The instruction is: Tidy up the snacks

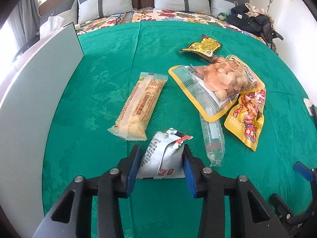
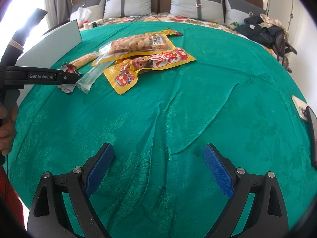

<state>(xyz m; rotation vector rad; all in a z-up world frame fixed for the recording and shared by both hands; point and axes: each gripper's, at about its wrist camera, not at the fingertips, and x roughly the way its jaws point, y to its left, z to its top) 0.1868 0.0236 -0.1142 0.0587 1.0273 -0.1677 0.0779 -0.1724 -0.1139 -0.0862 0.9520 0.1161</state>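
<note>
My left gripper (image 1: 161, 158) is shut on a small white and silver snack packet (image 1: 164, 156), which crumples between the blue pads on the green cloth. It also shows in the right wrist view (image 2: 68, 75). Beyond it lie a beige bar packet (image 1: 138, 104), a clear tube packet (image 1: 214, 138), a clear bag of round snacks with a yellow border (image 1: 216, 85), a yellow and red pouch (image 1: 247, 117) and a small yellow and black pouch (image 1: 202, 45). My right gripper (image 2: 158, 162) is open and empty over bare cloth, well short of the pile (image 2: 148, 59).
A grey board (image 1: 39, 91) stands upright along the left edge of the green cloth (image 2: 218, 99). A phone-like object (image 2: 303, 109) lies at the right edge. Pillows and a heap of dark clothes (image 1: 251, 21) sit behind on the bed.
</note>
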